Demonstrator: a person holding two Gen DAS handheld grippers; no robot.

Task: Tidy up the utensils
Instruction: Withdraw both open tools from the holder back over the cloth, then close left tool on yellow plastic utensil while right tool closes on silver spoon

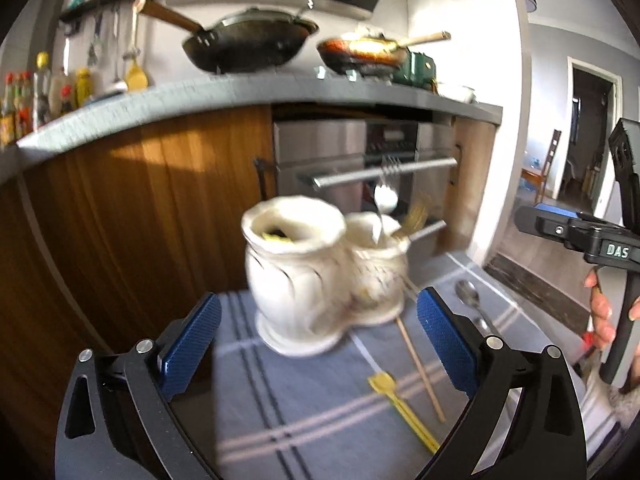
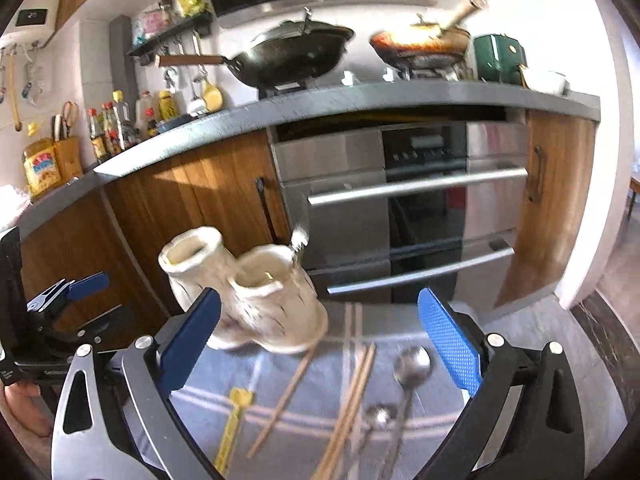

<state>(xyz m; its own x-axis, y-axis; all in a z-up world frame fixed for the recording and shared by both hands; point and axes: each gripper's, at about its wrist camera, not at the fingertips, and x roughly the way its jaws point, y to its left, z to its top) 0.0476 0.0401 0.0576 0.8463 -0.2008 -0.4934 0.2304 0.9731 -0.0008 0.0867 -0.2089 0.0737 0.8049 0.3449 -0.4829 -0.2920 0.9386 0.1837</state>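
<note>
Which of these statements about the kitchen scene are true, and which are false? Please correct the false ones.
1. The white holder has two cups joined side by side. True.
2. A fork and a spoon stand in one cup. True.
3. All chopsticks are already in the holder. False: they lie on the blue cloth.
4. The left hand-held gripper clamps a spoon. False: it is open and empty.
5. The right hand-held gripper is open. True.
</note>
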